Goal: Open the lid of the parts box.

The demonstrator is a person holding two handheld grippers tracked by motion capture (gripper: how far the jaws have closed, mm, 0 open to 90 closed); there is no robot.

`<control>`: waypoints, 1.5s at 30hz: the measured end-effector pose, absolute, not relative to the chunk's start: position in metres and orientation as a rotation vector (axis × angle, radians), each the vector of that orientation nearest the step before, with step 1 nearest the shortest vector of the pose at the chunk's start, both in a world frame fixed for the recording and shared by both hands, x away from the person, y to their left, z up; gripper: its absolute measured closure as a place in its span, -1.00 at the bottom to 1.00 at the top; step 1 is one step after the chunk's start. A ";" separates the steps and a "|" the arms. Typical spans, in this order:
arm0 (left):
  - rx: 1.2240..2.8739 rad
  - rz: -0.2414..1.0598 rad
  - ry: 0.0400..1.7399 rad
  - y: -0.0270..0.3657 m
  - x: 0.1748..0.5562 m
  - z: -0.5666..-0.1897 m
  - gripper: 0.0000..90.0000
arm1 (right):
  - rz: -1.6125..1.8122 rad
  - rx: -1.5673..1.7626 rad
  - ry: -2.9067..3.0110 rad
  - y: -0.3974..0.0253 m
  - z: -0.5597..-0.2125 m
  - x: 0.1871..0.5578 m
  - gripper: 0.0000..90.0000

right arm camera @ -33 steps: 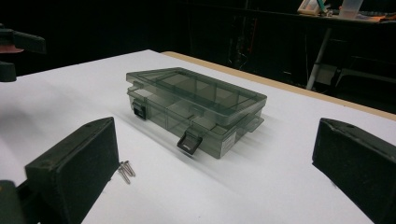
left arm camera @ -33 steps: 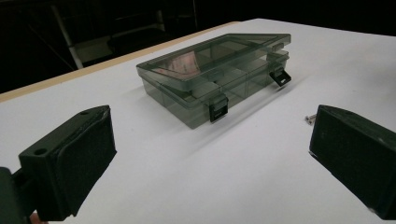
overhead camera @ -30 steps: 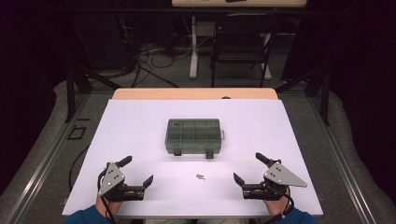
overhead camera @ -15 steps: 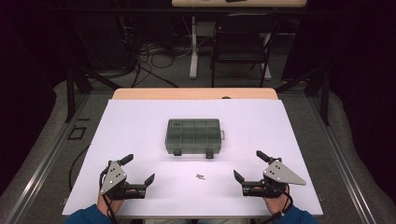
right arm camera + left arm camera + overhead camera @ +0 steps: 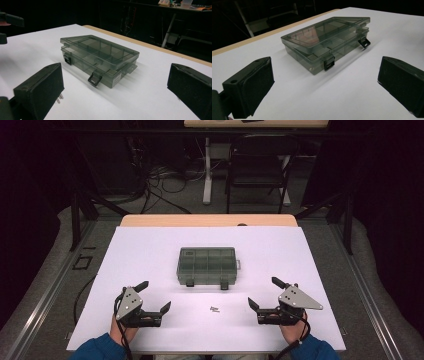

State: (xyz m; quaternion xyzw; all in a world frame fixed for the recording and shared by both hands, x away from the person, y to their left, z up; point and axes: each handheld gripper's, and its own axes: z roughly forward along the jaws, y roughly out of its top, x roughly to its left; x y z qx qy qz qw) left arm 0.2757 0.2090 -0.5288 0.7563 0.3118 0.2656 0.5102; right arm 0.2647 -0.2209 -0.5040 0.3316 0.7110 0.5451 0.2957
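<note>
A smoky clear plastic compartment box (image 5: 206, 266) lies with its lid down at the middle of the white table top (image 5: 150, 250), its two black latches facing me. A few small metal screws (image 5: 215, 309) lie in front of it. My left gripper (image 5: 156, 295) rests open near the front left, its jaws wide apart with nothing between them. In the left gripper view the box (image 5: 327, 42) sits ahead of the gripper (image 5: 327, 87). My right gripper (image 5: 263, 292) rests open at the front right. The right gripper view has the box (image 5: 100, 57) ahead of the gripper (image 5: 112, 90) and the screws (image 5: 59, 98) beside its left jaw.
A wooden table edge (image 5: 210, 220) runs behind the white sheet. Beyond it on the dark floor stand a chair (image 5: 257, 175), a white table leg (image 5: 206, 170) and loose cables (image 5: 160, 180). The other gripper (image 5: 10, 21) shows at the top left of the right gripper view.
</note>
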 end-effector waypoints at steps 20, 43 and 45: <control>1.834 0.625 0.748 0.196 0.300 -0.524 -1.00 | 1.388 0.845 2.001 -0.207 -0.503 0.298 -1.00; 1.931 0.597 0.758 0.174 0.342 -0.534 -1.00 | 1.306 0.836 2.149 -0.184 -0.516 0.336 -1.00; 1.942 0.588 0.760 0.172 0.346 -0.535 -1.00 | 1.291 0.831 2.156 -0.183 -0.518 0.339 -1.00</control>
